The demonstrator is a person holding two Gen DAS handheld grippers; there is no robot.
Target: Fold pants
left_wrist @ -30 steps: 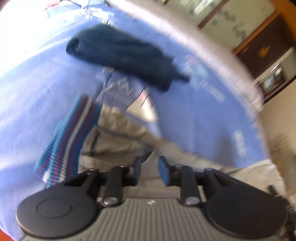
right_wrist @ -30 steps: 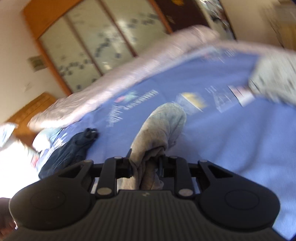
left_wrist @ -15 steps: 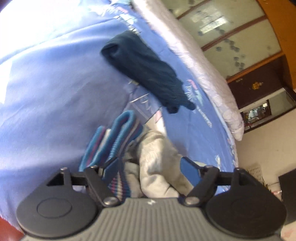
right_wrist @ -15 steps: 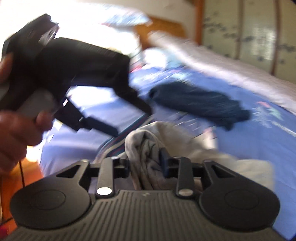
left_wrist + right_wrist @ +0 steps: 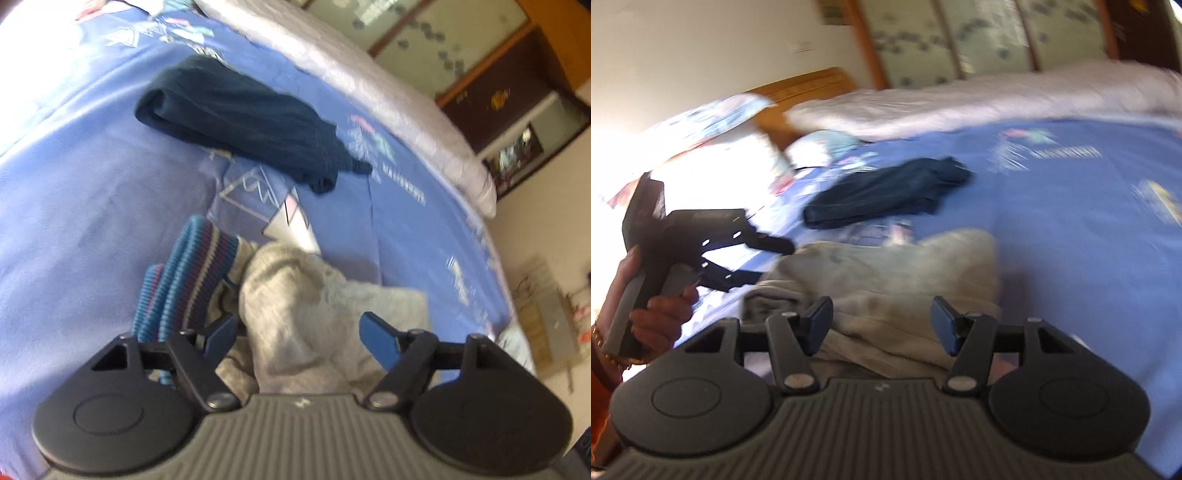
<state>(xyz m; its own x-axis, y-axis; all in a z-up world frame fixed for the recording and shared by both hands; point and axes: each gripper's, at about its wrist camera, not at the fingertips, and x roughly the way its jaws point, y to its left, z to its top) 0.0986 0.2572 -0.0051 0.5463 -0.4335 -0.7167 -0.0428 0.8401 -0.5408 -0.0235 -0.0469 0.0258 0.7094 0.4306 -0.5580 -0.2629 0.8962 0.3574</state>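
Grey pants point(image 5: 295, 295) heaped in a loose bundle on the near part of the blue bedsheet point(image 5: 74, 206), folded over roughly, edges not squared. Left gripper point(image 5: 301, 332) and right gripper point(image 5: 881, 323) both spread, gripping nothing. Neatening probably left

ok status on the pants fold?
Left gripper open, right gripper open. Grey pants bunched on the blue bedsheet, released. Folded navy garment beyond, apart.
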